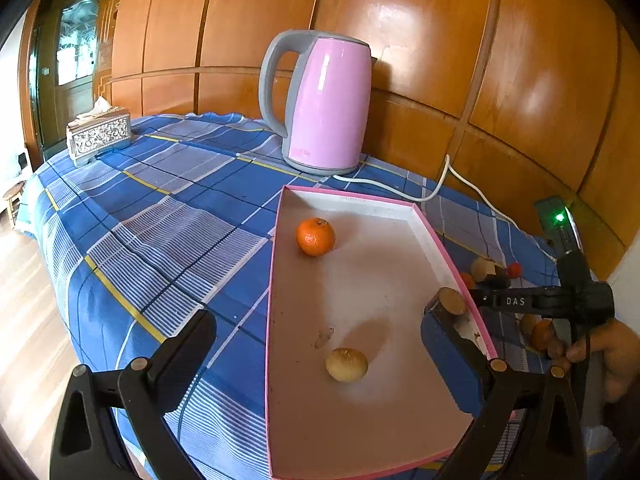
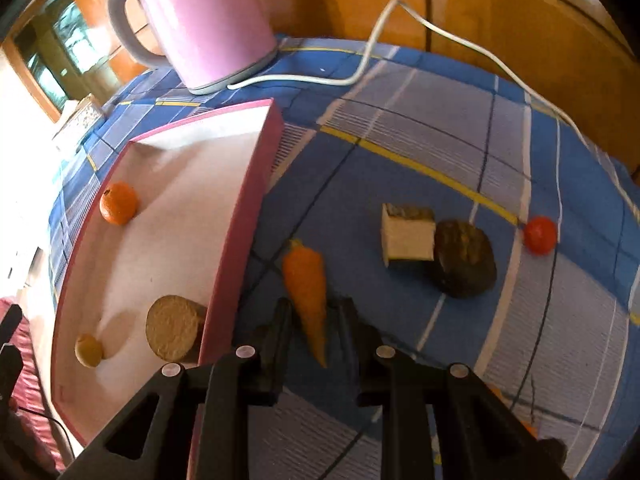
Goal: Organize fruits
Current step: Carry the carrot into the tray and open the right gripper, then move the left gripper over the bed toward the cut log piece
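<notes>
Here the right hand-held gripper (image 2: 314,320) has its jaws drawn in against the carrot (image 2: 306,292), which lies between the fingers on the blue checked cloth of the surface (image 2: 460,152), just right of the pink tray (image 2: 244,216). The carrot's long axis runs near to far, tip toward the camera, stem end away, roughly in line with the fingers. The tray lies to the left, so the carry looks like a short lift leftward over its wall. The left hand-held gripper (image 1: 316,344) hangs wide open and empty over the tray, farther from the carrot.
</notes>
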`<state>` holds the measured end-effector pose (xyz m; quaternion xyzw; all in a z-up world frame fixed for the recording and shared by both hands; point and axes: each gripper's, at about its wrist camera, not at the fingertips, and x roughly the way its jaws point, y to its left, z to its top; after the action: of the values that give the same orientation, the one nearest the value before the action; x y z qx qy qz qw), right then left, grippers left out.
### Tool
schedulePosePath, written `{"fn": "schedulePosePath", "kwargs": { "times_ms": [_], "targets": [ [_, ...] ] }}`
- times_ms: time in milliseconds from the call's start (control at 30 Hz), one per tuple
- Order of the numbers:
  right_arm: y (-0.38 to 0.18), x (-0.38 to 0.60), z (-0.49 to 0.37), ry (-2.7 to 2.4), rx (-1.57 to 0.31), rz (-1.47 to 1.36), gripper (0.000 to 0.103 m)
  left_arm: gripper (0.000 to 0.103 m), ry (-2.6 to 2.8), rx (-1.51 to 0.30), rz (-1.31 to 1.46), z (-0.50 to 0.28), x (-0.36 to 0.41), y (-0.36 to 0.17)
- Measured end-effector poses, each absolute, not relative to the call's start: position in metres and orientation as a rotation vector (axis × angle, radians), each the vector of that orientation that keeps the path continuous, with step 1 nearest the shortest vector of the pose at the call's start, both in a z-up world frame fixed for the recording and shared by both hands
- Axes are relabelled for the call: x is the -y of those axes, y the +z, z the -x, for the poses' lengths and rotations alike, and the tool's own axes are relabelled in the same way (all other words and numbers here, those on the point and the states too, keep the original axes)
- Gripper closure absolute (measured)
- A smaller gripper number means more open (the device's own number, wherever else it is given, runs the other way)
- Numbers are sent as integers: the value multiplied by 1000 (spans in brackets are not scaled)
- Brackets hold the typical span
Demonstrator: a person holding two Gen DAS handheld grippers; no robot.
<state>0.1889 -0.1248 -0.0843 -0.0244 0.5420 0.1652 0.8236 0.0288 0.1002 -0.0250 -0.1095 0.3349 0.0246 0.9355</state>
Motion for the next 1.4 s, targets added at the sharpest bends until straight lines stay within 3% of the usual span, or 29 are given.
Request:
{"fn": "schedulePosePath", "kwargs": {
  "times_ms": [133, 433, 800, 1400],
  "targets": [
    [-77, 122, -177, 316, -1094, 122, 87, 0, 57, -679, 224, -29, -101, -25],
    [-24, 111, -163, 423, -1004, -33, 86, 0, 44, -655, 249, -25, -104, -22],
    [-22, 80, -154, 456, -1020, -126, 83, 0, 25, -679, 259, -23, -103, -22],
    [-26, 154, -72, 206, -940, -76, 75, 0, -31, -696, 164, -18, -73, -15]
  ]
}}
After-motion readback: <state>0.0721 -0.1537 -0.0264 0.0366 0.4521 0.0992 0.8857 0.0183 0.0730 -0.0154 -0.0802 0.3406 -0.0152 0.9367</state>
